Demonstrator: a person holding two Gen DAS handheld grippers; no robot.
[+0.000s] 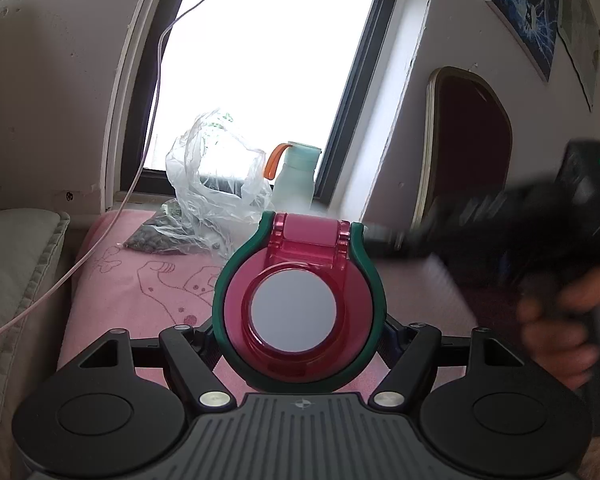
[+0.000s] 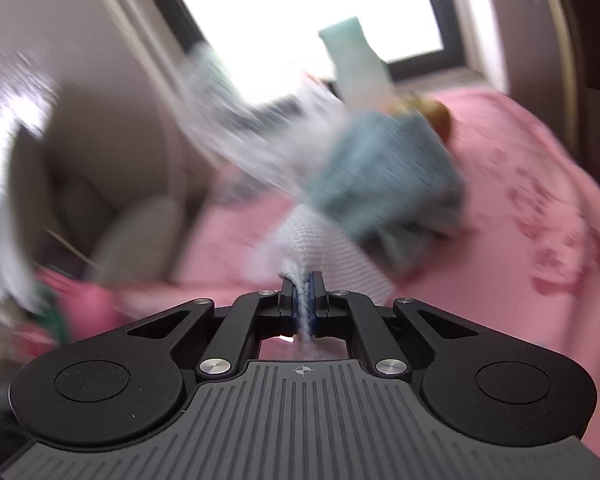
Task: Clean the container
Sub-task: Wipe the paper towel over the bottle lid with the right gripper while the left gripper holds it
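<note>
Starting at the left edge of the pink cloth (image 1: pixel 140 292), we see a clear plastic bag (image 1: pixel 212 184) near its far edge, with a pale green bottle (image 1: pixel 294 176) just beside it at the window. In the middle, our left gripper (image 1: pixel 300 320) is clamped around the red container (image 1: pixel 296 304) with its green band (lid side facing us), held above the cloth. To the right, our right gripper (image 2: pixel 303 296) is pinched tight on a white and blue-grey rag (image 2: pixel 364 184), badly blurred.
</note>
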